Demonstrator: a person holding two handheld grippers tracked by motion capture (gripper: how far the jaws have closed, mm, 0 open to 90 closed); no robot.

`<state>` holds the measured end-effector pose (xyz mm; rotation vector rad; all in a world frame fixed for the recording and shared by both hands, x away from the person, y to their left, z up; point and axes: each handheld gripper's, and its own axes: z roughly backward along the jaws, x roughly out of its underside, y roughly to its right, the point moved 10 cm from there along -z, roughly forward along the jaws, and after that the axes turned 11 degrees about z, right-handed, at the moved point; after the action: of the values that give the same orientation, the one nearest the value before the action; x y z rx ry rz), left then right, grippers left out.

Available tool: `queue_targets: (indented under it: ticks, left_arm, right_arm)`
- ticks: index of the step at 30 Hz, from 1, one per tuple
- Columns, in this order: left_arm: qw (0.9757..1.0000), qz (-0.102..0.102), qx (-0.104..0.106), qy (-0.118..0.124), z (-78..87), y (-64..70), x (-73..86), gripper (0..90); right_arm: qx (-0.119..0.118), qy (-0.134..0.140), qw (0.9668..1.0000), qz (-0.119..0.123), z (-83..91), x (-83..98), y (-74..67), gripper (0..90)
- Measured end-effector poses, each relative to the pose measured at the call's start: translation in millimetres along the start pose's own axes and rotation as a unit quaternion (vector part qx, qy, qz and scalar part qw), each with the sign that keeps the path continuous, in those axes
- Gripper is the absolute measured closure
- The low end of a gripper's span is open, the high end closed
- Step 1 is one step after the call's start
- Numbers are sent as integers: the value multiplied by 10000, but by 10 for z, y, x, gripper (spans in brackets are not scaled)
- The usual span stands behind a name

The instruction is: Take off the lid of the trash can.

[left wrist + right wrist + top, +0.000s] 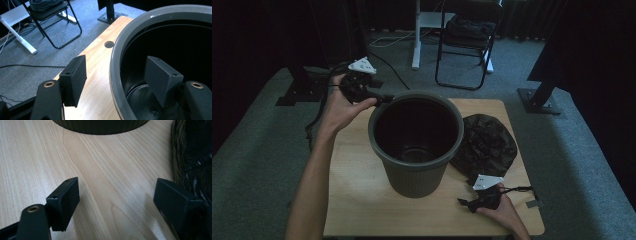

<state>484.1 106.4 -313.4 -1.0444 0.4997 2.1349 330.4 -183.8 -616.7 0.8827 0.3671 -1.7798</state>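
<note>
A grey-green round bin [416, 170] stands upright in the middle of the wooden table [357, 200], and nothing shows inside it. My left gripper [384, 98] is at the bin's far-left rim [117, 57]. Its jaws straddle the rim, one outside and one inside, open and not touching it [116, 75]. A crumpled black plastic bag [487, 142] lies on the table to the right of the bin. My right gripper [463, 202] sits low near the table's front right, open [116, 200] over bare wood. The bag [192, 152] is just beside its right jaw and the bin's base [100, 125] lies ahead.
The table is small, with grey carpet on every side. A round hole [109, 44] pierces the tabletop near the far edge. A black folding chair [467, 45] and a white desk leg [416, 35] stand behind. Black stand bases [539, 97] sit on the floor at both sides.
</note>
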Motion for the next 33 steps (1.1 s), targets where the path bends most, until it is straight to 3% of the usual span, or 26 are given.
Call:
queue_targets:
  ticks: [14,22,25,28,33]
  left_arm:
    - [9984,79,188,-518,-339,-14,52,452]
    - [9966,-12,255,-779,-441,-18,102,561]
    - [9962,-25,339,-804,-469,2,117,650]
    - [9967,18,248,-772,-488,-9,117,726]
    - [9964,-1,237,-818,-500,-1,119,747]
  right_arm:
    - [-29,-12,10000,-30,1,7,0,196]
    - [-31,-11,10000,-30,1,7,1,196]
    - [-29,-11,10000,-30,1,7,0,196]
    - [-30,-12,10000,-30,2,7,0,196]
    - [-39,-12,10000,-35,1,8,1,196]
